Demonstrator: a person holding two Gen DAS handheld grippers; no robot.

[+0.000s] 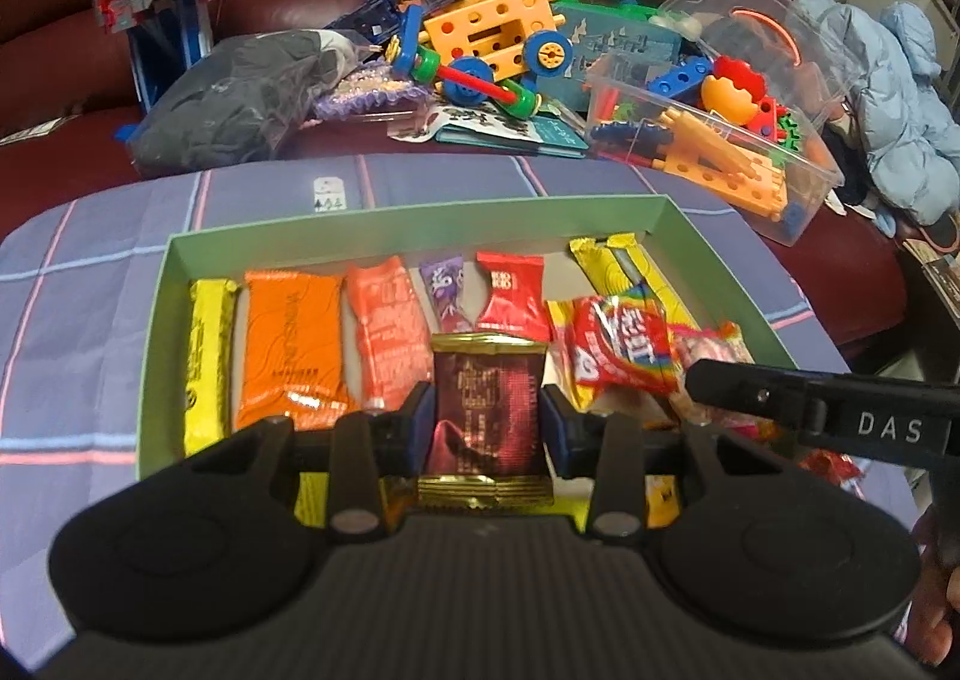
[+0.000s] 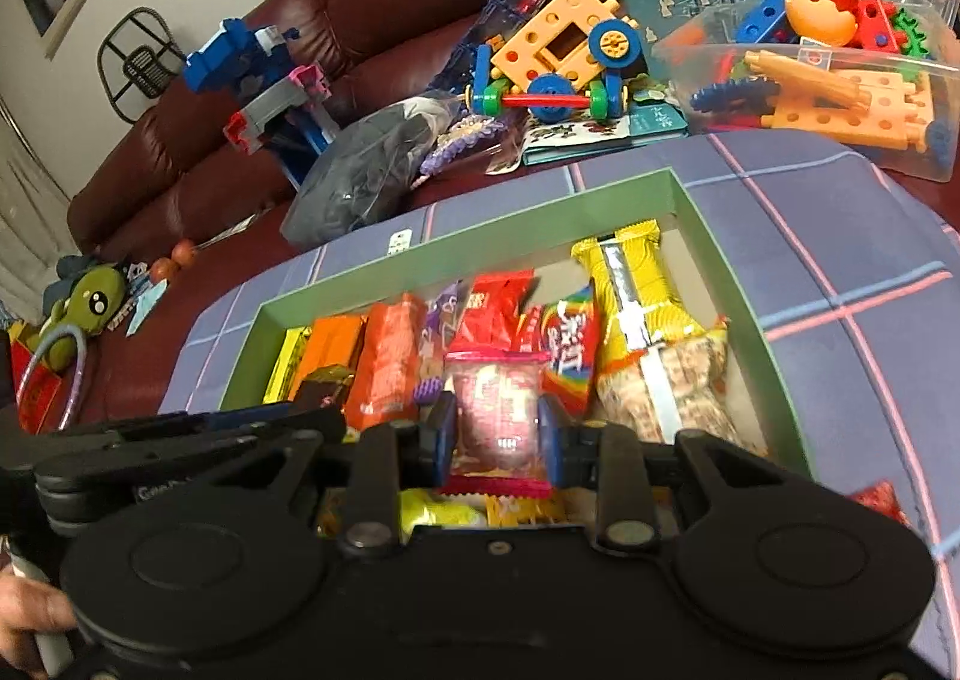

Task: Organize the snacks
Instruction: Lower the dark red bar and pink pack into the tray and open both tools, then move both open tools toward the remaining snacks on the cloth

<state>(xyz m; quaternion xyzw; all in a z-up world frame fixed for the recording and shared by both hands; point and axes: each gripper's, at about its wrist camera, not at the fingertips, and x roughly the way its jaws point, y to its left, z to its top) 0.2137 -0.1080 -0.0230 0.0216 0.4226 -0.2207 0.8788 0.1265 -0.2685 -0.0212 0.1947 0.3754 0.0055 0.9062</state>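
Left gripper: clamped on a dark red packet with gold ends, low in the centre of the left wrist view, held over the near part of the green box.
Right gripper: clamped on a clear packet with pink edges, low centre of the right wrist view, over the same box; its black arm enters the left wrist view at the right edge.
Step in hand: judged to be the placing of both packets into the box.
Doing it well: each packet likely wants lowering flat into a bare patch of the box floor beside the row, not on top of others; the two grippers sit close, so one should probably release before the other.
Green box, contents: from frame left, a yellow bar, an orange packet, a red-orange packet, a small purple sweet, a red packet, a rainbow-striped bag and long yellow wrappers.
Clear tub: upper right, holding building toys, on the sofa behind the checked cloth.
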